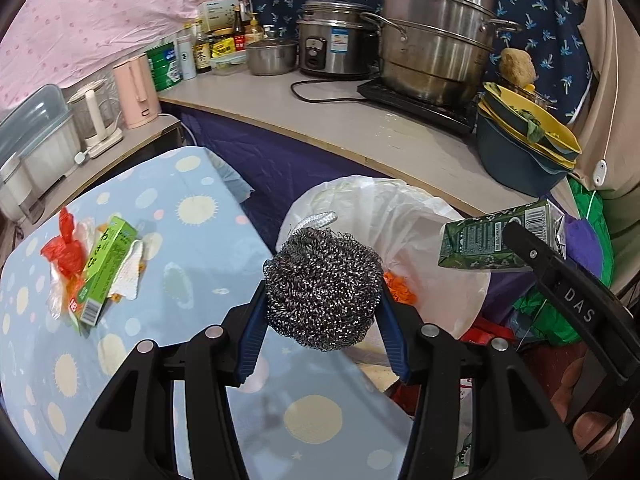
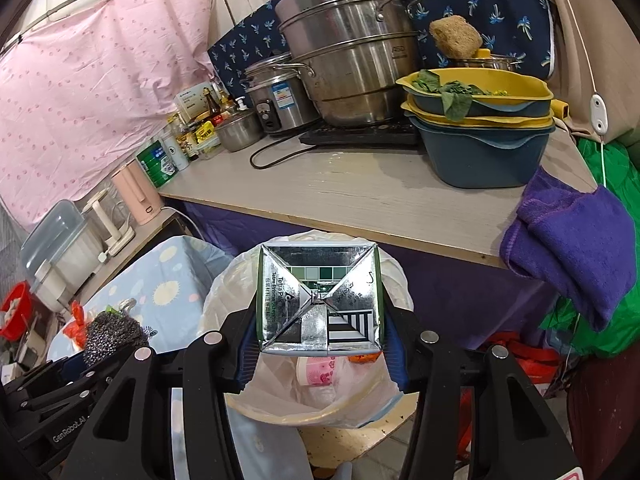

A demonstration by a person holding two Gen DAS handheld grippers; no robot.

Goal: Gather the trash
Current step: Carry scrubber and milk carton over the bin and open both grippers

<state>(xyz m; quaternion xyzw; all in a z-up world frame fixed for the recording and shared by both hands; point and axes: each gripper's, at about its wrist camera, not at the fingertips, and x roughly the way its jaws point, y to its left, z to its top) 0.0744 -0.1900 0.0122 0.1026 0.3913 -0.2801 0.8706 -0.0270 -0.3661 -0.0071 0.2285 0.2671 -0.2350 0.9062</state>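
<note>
My left gripper point(image 1: 322, 304) is shut on a steel wool scourer point(image 1: 322, 286) and holds it over the near edge of the blue spotted table, beside the white-bagged trash bin point(image 1: 420, 220). My right gripper point(image 2: 320, 320) is shut on a green drink carton point(image 2: 318, 298), held above the open bin point(image 2: 320, 404). The carton point(image 1: 500, 238) and the right gripper's finger also show in the left wrist view, at the right. The scourer point(image 2: 112, 338) shows at lower left in the right wrist view. A green box point(image 1: 106, 270), red plastic point(image 1: 64, 248) and white tissue point(image 1: 130, 272) lie on the table.
The blue spotted table point(image 1: 192, 208) lies left of the bin. A counter point(image 2: 360, 200) behind holds steel pots point(image 2: 348, 52), a rice cooker point(image 2: 276, 100), stacked basins point(image 2: 480, 136), bottles. A purple cloth point(image 2: 572, 252) hangs off the counter's right end. A pink kettle point(image 1: 136, 92) stands left.
</note>
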